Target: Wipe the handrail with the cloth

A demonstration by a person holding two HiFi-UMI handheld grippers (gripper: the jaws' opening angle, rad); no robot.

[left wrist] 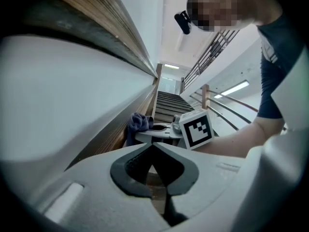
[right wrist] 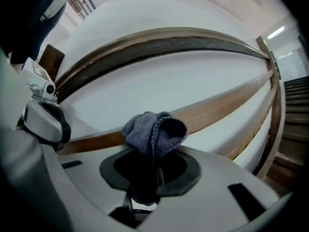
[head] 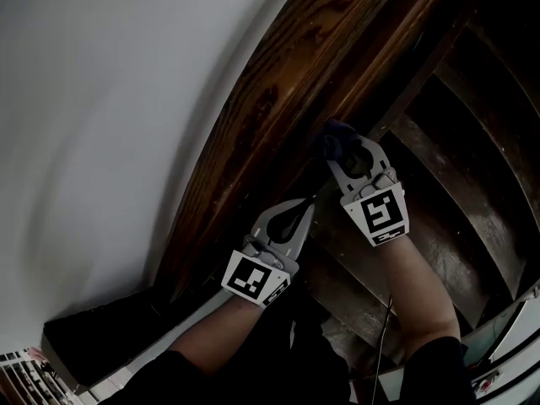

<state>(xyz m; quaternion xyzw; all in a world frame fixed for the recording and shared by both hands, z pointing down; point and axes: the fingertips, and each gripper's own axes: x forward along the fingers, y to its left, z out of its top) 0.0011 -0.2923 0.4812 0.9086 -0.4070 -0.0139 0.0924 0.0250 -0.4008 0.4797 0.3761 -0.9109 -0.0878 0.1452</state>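
Note:
The dark wooden handrail runs diagonally up along the white wall. A blue-grey cloth is bunched between the jaws of my right gripper, which is shut on it, and the cloth lies against the wood's lower edge. The right gripper view shows the same cloth in front of the brown rail band. My left gripper is shut on nothing, just below and left of the right one, close to the wood. In the left gripper view, the cloth and the right gripper's marker cube show ahead of the left gripper.
Dark stair treads drop away on the right of the rail. The white wall fills the left. A metal banister climbs on the far side of the stairs. Pale objects sit at the lower right corner.

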